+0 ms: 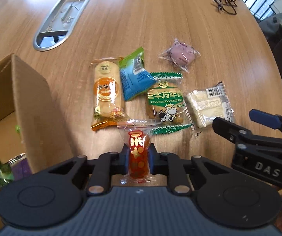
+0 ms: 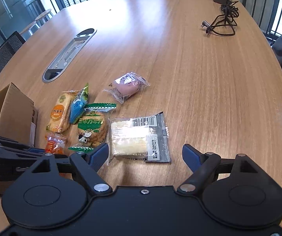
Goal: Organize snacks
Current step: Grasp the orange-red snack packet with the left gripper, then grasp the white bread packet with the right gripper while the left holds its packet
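My left gripper [image 1: 138, 157] is shut on a small red-and-orange candy packet [image 1: 139, 155] in clear wrap, low over the table's near edge. Beyond it lie an orange rice-cracker pack [image 1: 106, 90], a blue-and-green pack [image 1: 135, 76], a green cow-print biscuit pack [image 1: 164, 102], a white cake pack [image 1: 207, 104] and a purple bun [image 1: 180, 56]. My right gripper [image 2: 145, 155] stands open just short of the white cake pack [image 2: 133, 135], with nothing between its fingers. It also shows at the right of the left wrist view, right gripper [image 1: 241, 120].
An open cardboard box [image 1: 22, 102] stands at the left and holds a green and a purple packet [image 1: 5, 171]. A metal cable hatch [image 2: 70, 53] is set in the wooden table [image 2: 200, 78]. A black cable bundle [image 2: 222, 19] lies far right. Chairs ring the table.
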Tool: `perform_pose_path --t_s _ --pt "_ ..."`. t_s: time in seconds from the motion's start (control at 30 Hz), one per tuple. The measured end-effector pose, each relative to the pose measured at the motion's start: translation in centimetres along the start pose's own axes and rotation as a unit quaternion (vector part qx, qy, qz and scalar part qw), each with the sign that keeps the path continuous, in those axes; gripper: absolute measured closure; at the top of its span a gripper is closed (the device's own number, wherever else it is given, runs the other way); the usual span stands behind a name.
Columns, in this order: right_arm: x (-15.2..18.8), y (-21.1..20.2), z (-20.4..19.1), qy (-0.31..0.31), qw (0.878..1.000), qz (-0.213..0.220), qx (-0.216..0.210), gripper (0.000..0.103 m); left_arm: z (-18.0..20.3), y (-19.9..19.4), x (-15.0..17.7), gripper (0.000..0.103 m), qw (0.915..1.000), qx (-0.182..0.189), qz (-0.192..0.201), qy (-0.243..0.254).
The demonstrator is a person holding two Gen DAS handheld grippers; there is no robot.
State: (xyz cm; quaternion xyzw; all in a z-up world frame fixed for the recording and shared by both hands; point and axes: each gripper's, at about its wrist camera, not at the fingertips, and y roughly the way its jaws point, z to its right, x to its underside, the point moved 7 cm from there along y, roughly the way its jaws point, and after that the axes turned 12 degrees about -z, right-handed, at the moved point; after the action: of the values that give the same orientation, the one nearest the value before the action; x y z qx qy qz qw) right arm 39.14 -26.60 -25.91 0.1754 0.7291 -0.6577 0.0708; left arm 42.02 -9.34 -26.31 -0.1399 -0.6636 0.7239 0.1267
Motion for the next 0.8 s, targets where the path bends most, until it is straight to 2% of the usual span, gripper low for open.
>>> perform_pose_path --t_s 0.67,0.73,0.8 --pt "-0.7 2.7 -1.5 -0.053 0.998 -0.014 0.014 0.018 -2.5 -6.4 2.2 0.085 0.9955 0.014 0.075 -0.056" --pt "-0.8 3.0 -1.8 -0.059 0.998 -0.014 0.019 0.019 -2.9 -6.7 2.5 0.085 0.9949 0.013 0.078 -0.062" --pt "-0.8 3.3 -1.9 -0.063 0.998 -0.019 0.024 0.028 -3.2 -7.0 2.9 0.085 0.9943 0.012 0.082 -0.067"
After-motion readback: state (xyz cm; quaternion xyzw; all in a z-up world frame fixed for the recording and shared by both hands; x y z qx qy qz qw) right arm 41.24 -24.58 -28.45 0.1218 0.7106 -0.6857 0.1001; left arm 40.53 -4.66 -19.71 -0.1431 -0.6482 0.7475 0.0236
